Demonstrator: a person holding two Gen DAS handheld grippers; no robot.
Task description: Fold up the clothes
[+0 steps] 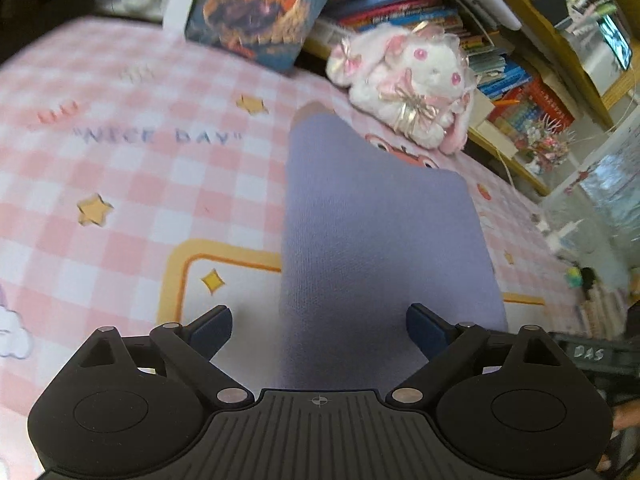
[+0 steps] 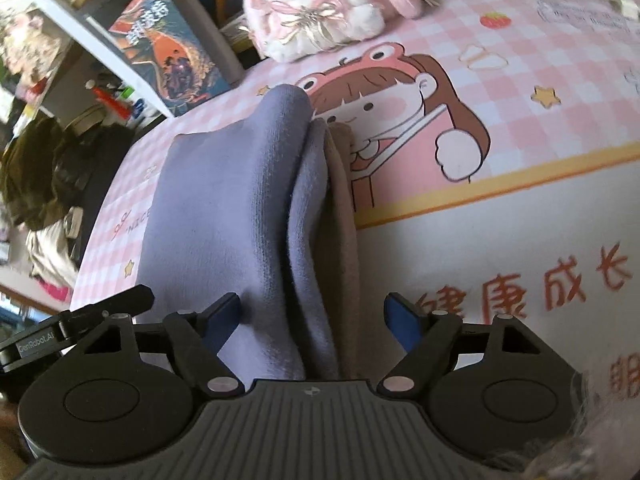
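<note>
A purple folded garment (image 1: 376,240) lies lengthwise on the pink checked mat (image 1: 120,184). In the right wrist view the garment (image 2: 224,208) shows thick stacked folds, with a beige layer (image 2: 344,216) along its right edge. My left gripper (image 1: 320,328) hangs open over the garment's near end, and its blue pads (image 1: 214,326) stand wide of the cloth. My right gripper (image 2: 312,318) is open too and straddles the folds. Its left pad (image 2: 224,316) sits close against the purple fold, while the other pad stays apart from the beige edge.
A white and pink plush rabbit (image 1: 416,88) sits at the mat's far edge, beside a leaning picture book (image 1: 260,12). Shelves packed with books (image 1: 520,92) stand behind them. Dark clutter (image 2: 44,184) lies beyond the mat's left edge in the right wrist view.
</note>
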